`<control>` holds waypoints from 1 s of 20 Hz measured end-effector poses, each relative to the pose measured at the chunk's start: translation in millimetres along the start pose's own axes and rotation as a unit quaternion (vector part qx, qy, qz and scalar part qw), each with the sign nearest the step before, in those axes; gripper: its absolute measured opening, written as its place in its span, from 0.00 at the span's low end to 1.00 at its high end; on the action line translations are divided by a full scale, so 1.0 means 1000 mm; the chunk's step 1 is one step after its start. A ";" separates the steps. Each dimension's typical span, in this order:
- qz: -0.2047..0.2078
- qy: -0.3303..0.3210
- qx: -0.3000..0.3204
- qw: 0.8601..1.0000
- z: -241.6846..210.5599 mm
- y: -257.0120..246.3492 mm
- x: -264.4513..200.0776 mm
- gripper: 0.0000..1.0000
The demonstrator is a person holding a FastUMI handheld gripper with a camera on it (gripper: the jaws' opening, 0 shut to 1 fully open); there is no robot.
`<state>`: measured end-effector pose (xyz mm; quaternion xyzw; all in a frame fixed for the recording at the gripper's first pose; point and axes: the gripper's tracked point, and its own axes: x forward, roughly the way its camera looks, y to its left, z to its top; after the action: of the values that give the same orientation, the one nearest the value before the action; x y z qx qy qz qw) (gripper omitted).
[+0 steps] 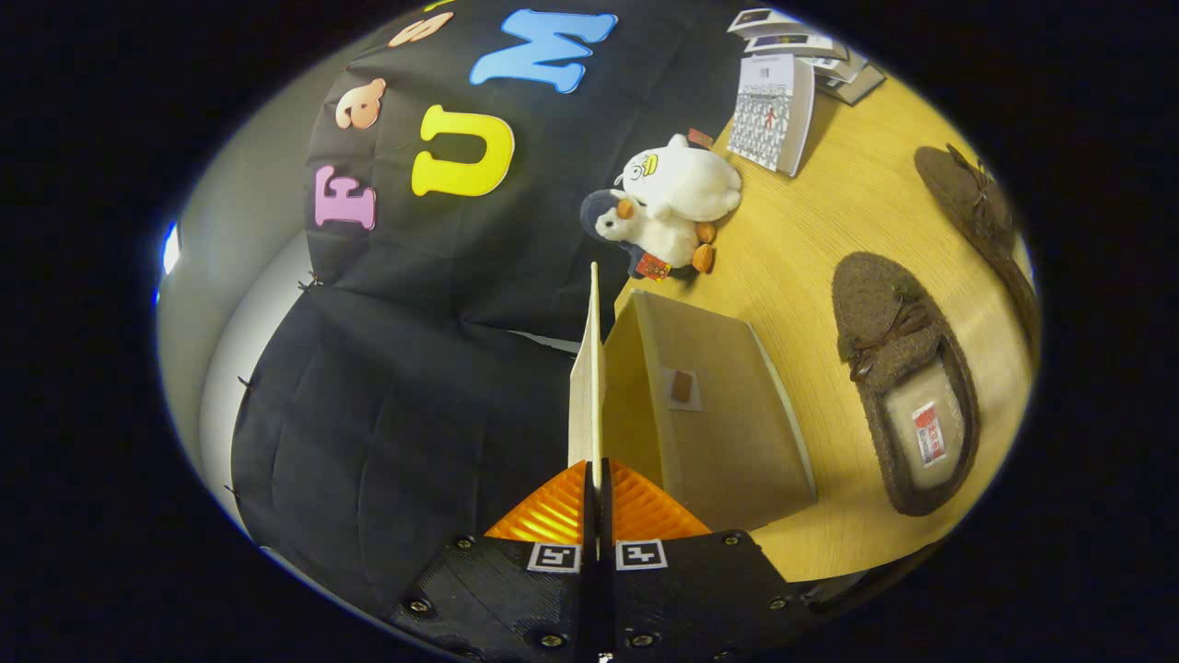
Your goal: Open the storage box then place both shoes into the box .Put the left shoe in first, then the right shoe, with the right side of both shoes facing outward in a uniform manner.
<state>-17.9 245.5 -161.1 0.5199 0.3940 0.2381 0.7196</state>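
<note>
Jaws of the gripper (597, 483) pinch the storage box (709, 414) lid (589, 368) edge: thin, light, stiff board, likely best held near its free edge; shoes (907, 387) soft, on tabletop (801, 249).

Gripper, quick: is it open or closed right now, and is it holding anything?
Gripper: closed on the box lid, its edge pinched between both fingers, lid lifted off the box.

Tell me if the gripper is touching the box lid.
Touching. In the gripper view the gripper is closed on the thin edge of the box lid, which rises from between both fingers, lifted away from the storage box.
</note>
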 end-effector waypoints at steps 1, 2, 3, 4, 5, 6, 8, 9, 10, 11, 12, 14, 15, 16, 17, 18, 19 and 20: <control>-0.006 0.005 -0.014 1.000 0.000 0.003 0.001 0.00; -0.010 0.005 -0.029 1.000 0.001 0.011 0.000 0.00; -0.007 0.004 -0.044 0.999 0.002 0.022 0.000 0.00; -0.006 0.003 -0.058 0.998 0.002 0.037 -0.001 0.00; -0.005 0.002 -0.074 0.997 0.002 0.050 -0.001 0.00; -0.005 0.002 -0.088 0.996 0.000 0.062 -0.001 0.00; -0.004 0.006 -0.109 0.994 -0.005 0.079 0.003 0.00; -0.005 0.010 -0.118 0.993 -0.007 0.086 0.006 0.00; -0.009 0.012 -0.124 0.992 -0.010 0.093 0.008 0.00; -0.007 0.012 -0.132 0.991 -0.011 0.101 0.011 0.00; -0.005 0.013 -0.142 0.990 -0.014 0.111 0.014 0.00; -0.009 0.017 -0.162 0.987 -0.022 0.124 0.020 0.00; -0.014 0.018 -0.172 0.985 -0.025 0.130 0.024 0.00; -0.017 0.020 -0.183 0.983 -0.029 0.137 0.027 0.00; -0.019 0.022 -0.194 0.980 -0.033 0.144 0.031 0.00; -0.022 0.022 -0.208 0.978 -0.036 0.152 0.036 0.00; -0.028 0.022 -0.223 0.974 -0.039 0.158 0.041 0.00; -0.030 0.021 -0.236 0.971 -0.045 0.165 0.044 0.00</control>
<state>-18.0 360.7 -27.7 0.3185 0.3573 0.3140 0.8199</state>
